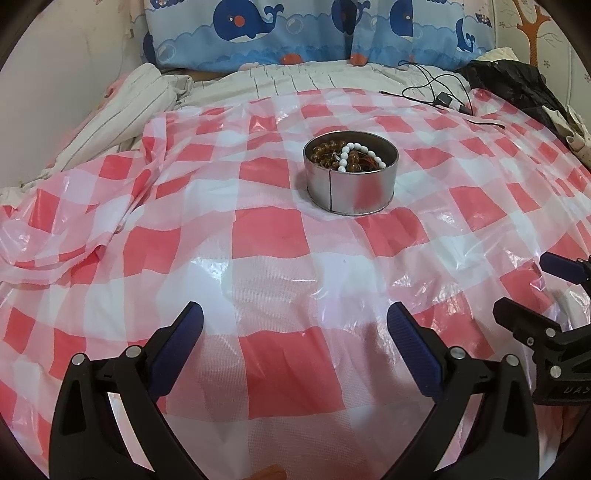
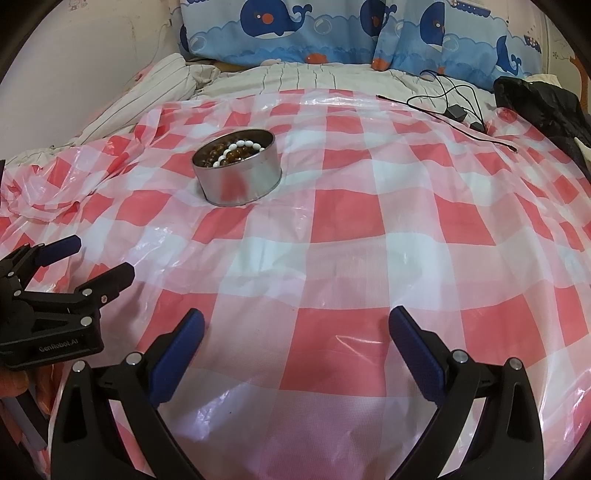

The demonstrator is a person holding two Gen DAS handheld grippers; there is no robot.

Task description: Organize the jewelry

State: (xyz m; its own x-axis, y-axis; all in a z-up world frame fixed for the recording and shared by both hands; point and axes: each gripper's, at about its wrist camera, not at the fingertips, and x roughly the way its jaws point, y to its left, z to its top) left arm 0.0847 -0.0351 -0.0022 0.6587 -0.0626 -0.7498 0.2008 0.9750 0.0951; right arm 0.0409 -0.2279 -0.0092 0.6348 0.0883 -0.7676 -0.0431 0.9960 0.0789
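Observation:
A round silver tin (image 1: pixel 351 192) stands on the red-and-white checked plastic cloth (image 1: pixel 273 240). It holds a white bead bracelet (image 1: pixel 354 153) lying over brown bead bracelets (image 1: pixel 325 151). The tin also shows in the right wrist view (image 2: pixel 240 181), with the white bracelet (image 2: pixel 236 149) on top. My left gripper (image 1: pixel 295 314) is open and empty, well short of the tin. My right gripper (image 2: pixel 295 321) is open and empty, with the tin ahead to its left. Each gripper shows at the edge of the other's view, the right one (image 1: pixel 532 284) and the left one (image 2: pixel 99 254).
Whale-print blue pillows (image 1: pixel 295 33) lie at the head of the bed. A black cable with a small adapter (image 1: pixel 443 98) and a black bag (image 1: pixel 517 85) lie at the back right. Striped bedding (image 1: pixel 122 107) is bunched at the left by the wall.

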